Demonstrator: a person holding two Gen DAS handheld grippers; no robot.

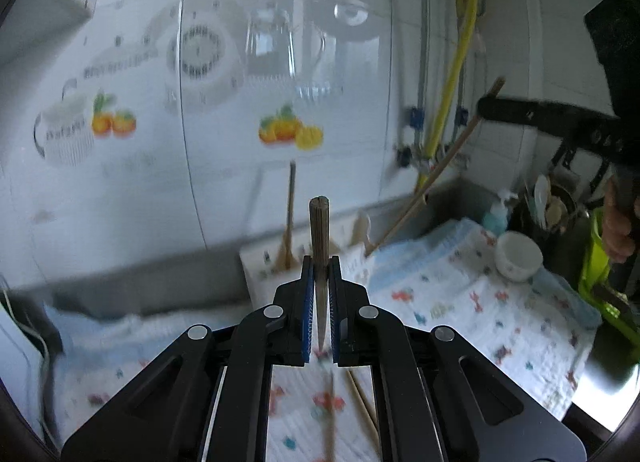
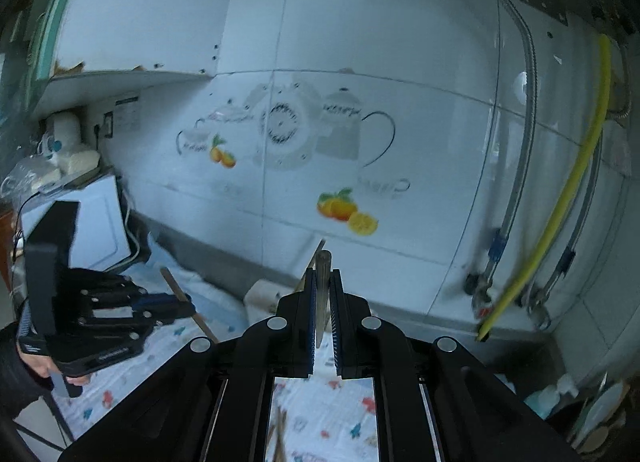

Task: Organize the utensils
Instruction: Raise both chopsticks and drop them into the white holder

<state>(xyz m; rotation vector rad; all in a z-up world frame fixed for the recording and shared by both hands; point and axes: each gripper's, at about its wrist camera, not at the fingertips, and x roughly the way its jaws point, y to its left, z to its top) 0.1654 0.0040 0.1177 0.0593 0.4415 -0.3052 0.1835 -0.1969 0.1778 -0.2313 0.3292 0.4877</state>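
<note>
- Left gripper (image 1: 320,302): jaws closed on a wooden chopstick (image 1: 319,230), held upright, raised above the patterned cloth (image 1: 460,302) on the counter.
- On the cloth below the left gripper: loose chopsticks (image 1: 362,406), lying flat.
- At the cloth's far edge, against the tiled wall (image 1: 240,182): white holder (image 1: 260,266) with wooden handles (image 1: 289,218) standing in it; exact contents blurred.
- Right gripper (image 2: 322,302): jaws closed on a second chopstick (image 1: 436,170), tilted, lifted clear of the cloth.
- Toward the cloth's right edge: white bowl (image 1: 518,256), contents not discernible.
- At the counter's right end: dark utensil holder (image 1: 556,210) with spoons and ladles standing in it, blue soap bottle (image 1: 498,214) just beside.
</note>
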